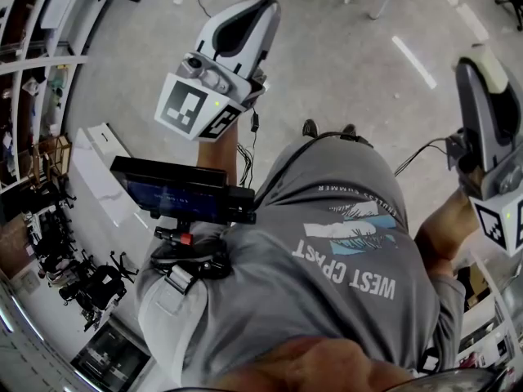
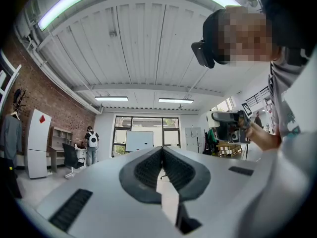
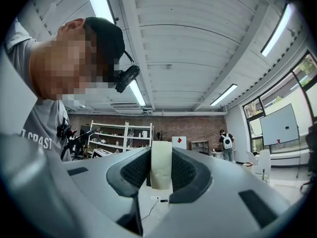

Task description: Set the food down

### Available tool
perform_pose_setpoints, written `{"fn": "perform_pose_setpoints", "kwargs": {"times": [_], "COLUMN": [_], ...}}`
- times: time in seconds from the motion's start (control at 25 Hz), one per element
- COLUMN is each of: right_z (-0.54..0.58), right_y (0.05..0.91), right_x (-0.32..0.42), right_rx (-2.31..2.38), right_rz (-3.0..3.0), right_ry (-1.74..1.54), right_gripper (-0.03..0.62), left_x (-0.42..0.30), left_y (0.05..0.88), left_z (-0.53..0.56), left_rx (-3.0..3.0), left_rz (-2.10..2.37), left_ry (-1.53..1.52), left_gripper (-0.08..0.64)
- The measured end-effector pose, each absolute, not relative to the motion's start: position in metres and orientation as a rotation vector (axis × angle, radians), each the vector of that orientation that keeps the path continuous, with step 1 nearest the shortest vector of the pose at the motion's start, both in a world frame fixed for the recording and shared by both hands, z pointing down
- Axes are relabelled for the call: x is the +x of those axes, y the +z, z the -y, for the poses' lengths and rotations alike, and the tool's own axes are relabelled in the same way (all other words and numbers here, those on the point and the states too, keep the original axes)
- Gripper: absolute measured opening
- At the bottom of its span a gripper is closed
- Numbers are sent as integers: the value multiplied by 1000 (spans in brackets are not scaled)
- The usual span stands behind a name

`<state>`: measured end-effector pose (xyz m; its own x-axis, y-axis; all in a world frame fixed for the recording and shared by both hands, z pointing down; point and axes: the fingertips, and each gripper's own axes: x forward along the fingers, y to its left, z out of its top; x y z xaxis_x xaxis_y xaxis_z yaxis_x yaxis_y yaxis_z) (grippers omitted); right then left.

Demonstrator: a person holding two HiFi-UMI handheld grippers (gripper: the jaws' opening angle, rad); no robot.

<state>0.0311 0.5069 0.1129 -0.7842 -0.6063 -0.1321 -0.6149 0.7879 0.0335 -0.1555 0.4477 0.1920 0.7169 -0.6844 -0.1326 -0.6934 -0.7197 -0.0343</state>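
Note:
A pale cream, flat piece of food [image 3: 161, 165] stands upright between the jaws of my right gripper [image 3: 161, 151], which is shut on it. In the head view the same piece [image 1: 491, 65] shows as a light patch at the tip of the right gripper [image 1: 484, 84], held at the right side of the person's body. My left gripper [image 2: 162, 149] is shut, its two ribbed pads touching with nothing between them. In the head view the left gripper [image 1: 255, 13] is raised in front of the person's chest. Both grippers point upward toward the ceiling.
The person's grey T-shirt [image 1: 327, 251] fills the lower head view, with a black device [image 1: 180, 190] strapped at the chest. A white table [image 1: 102, 166] stands at the left over grey floor. Shelves [image 3: 124, 133] line a brick wall; a person with a backpack [image 2: 92, 140] stands far off.

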Motion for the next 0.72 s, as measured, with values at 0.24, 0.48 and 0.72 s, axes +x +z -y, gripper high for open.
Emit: {"fn": "perform_pose_setpoints", "kwargs": {"times": [0.24, 0.48, 0.72], "right_z": [-511, -508, -482], "right_y": [114, 120, 145], "right_x": [18, 10, 0], "right_rx": [-980, -995, -1373], "right_rz": [-2858, -2859, -2793], "right_ry": [119, 125, 487], "right_gripper": [103, 103, 103], "left_x": [-166, -159, -129], "left_y": [195, 186, 180], "left_z": [-450, -454, -463], "left_rx": [-2847, -2816, -2503], "left_rz": [-1127, -1120, -1096], "left_ry": [174, 226, -10], "left_gripper": [11, 9, 8]}}
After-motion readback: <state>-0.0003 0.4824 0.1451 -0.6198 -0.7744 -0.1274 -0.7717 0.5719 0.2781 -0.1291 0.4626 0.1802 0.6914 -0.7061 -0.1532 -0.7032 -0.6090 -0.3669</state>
